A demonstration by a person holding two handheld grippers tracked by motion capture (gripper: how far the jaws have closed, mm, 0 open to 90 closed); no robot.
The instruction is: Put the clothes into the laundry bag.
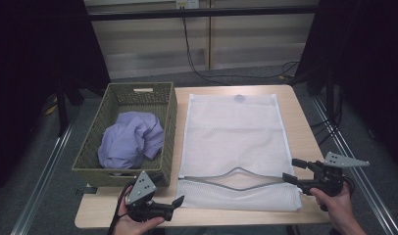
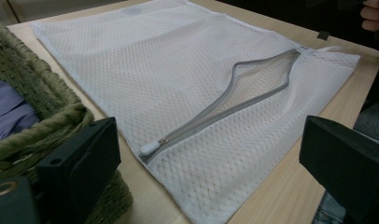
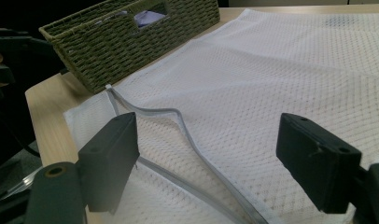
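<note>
One white mesh bag (image 1: 236,142) lies flat on the desk (image 1: 305,122), covering most of its right half. Its single grey zipper (image 1: 236,178) runs across the near end and gapes in the middle; the white pull (image 2: 149,148) sits at the bag's left end, near the basket.

Two grippers flank the bag's near edge. The left gripper (image 1: 175,205) hovers off the bag's near left corner, held in the person's left hand (image 1: 136,226); its jaws stand apart with nothing between them, and its own view looks across the bag past the zipper. The right gripper (image 1: 292,170) is at the bag's near right corner, by the zipper's right end, held in the right hand (image 1: 340,205); its jaws are released too, wide apart, with bag and zipper lying beyond them, untouched.

One woven green basket (image 1: 167,127) stands just left of the bag, its long side running along the bag's left edge. One crumpled lilac cloth (image 1: 131,139) lies in it.

The desk is pale wood with rounded corners. Beyond the bag, the floor (image 1: 246,76) is grey, with black cables (image 1: 197,68) trailing across it to a pale wall panel (image 1: 153,44); dark curtains (image 1: 363,49) hang on both sides.
</note>
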